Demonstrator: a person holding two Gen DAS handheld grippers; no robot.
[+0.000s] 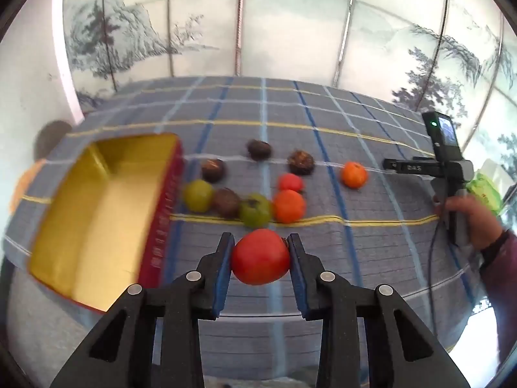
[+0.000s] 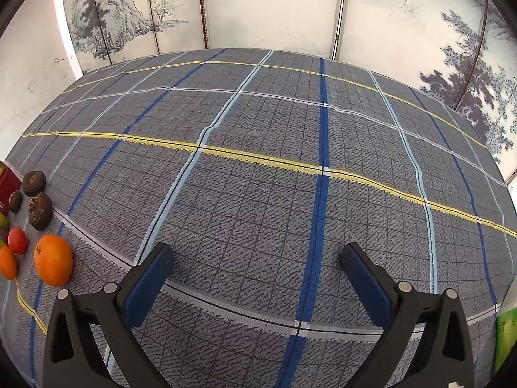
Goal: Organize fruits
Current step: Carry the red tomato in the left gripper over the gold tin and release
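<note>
My left gripper [image 1: 260, 245] is shut on a red tomato [image 1: 260, 257] and holds it above the checked tablecloth. A red box with a gold inside [image 1: 97, 213] lies to its left, with nothing in it. Ahead lie several fruits: a green one [image 1: 197, 195], another green one [image 1: 255, 210], an orange one [image 1: 288, 206], a small red one [image 1: 290, 182], an orange [image 1: 354, 174] and dark brown ones [image 1: 212, 170]. My right gripper [image 2: 257, 260] is open and empty over bare cloth; it also shows in the left wrist view [image 1: 392, 165]. The orange [image 2: 53, 259] lies at its left.
The table [image 2: 258, 194] is covered by a grey-blue checked cloth and ends at a painted folding screen [image 2: 274, 6]. Dark brown fruits [image 2: 39, 210] and the red box's corner [image 2: 8, 179] lie at the right wrist view's left edge. A green packet [image 2: 505, 339] sits at the far right.
</note>
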